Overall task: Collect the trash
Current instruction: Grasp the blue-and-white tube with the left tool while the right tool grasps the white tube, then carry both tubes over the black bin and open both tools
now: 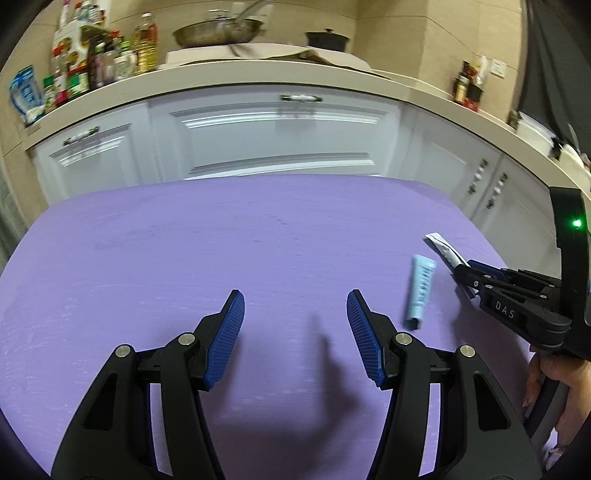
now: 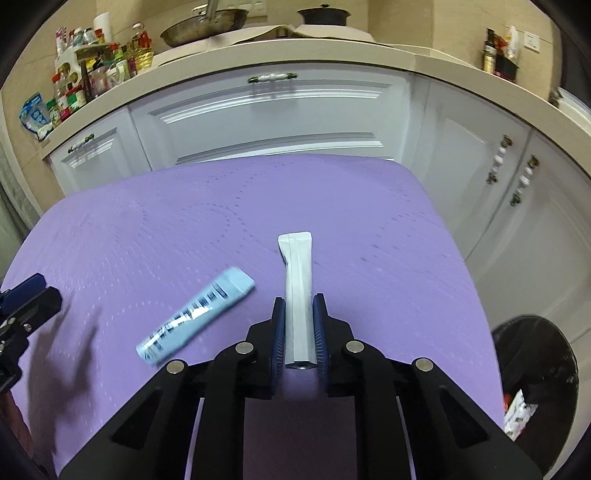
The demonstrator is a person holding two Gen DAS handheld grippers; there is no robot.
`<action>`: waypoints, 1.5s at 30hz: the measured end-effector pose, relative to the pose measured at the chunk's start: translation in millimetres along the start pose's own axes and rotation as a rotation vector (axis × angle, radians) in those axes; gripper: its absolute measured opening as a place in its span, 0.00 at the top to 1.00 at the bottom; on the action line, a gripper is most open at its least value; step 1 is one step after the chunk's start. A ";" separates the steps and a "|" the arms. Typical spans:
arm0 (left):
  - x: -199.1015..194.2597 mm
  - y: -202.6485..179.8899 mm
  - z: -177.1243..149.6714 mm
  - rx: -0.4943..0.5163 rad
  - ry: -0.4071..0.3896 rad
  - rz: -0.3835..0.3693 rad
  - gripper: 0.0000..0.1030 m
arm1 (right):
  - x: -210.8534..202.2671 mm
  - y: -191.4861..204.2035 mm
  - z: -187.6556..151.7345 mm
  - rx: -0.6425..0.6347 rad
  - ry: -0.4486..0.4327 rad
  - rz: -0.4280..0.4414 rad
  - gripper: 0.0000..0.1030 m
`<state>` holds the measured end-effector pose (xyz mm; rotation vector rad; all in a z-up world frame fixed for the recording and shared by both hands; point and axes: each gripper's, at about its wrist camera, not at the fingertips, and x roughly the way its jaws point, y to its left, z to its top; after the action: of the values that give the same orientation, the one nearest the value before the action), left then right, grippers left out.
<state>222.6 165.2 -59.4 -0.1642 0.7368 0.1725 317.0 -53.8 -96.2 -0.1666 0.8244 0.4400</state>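
The right hand-held gripper (image 2: 298, 314) has its blue pads closed on a white tube (image 2: 297, 291), which sticks out ahead of the fingers over the purple counter (image 2: 332, 206), toward its far edge. In the left wrist view the same tube (image 1: 445, 253) projects from that gripper near the counter's right edge. A light blue tube (image 2: 195, 314) lies flat just to the left of the held one, slanted, apart from both grippers; its print is blurred. The left hand-held gripper (image 1: 295, 332) hovers over the near part of the counter with its fingers spread wide and nothing between them. Off the counter's right edge stands a black trash bin (image 2: 535, 369) with a wrapper (image 2: 517, 415) inside. Beyond the far edge are white cabinets (image 2: 273, 122) under a worktop (image 2: 332, 55) crowded with bottles (image 2: 92, 66), a pan (image 2: 203, 24) and a dark pot (image 2: 324, 15).
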 end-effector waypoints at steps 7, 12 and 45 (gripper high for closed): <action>8.2 -44.5 2.1 0.065 0.003 -0.055 0.45 | -27.4 -31.1 -19.2 0.067 -0.034 -0.018 0.85; 19.4 -70.8 2.0 0.110 0.018 -0.073 0.45 | -45.0 -49.8 -31.2 0.110 -0.058 -0.026 0.85; 24.9 -97.4 -4.2 0.180 0.044 -0.078 0.93 | -79.6 -70.5 -57.6 0.162 -0.119 -0.016 0.85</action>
<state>258.7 72.0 -70.8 -0.0254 0.7848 0.0276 262.0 -159.8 -77.8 0.0032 0.7381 0.3629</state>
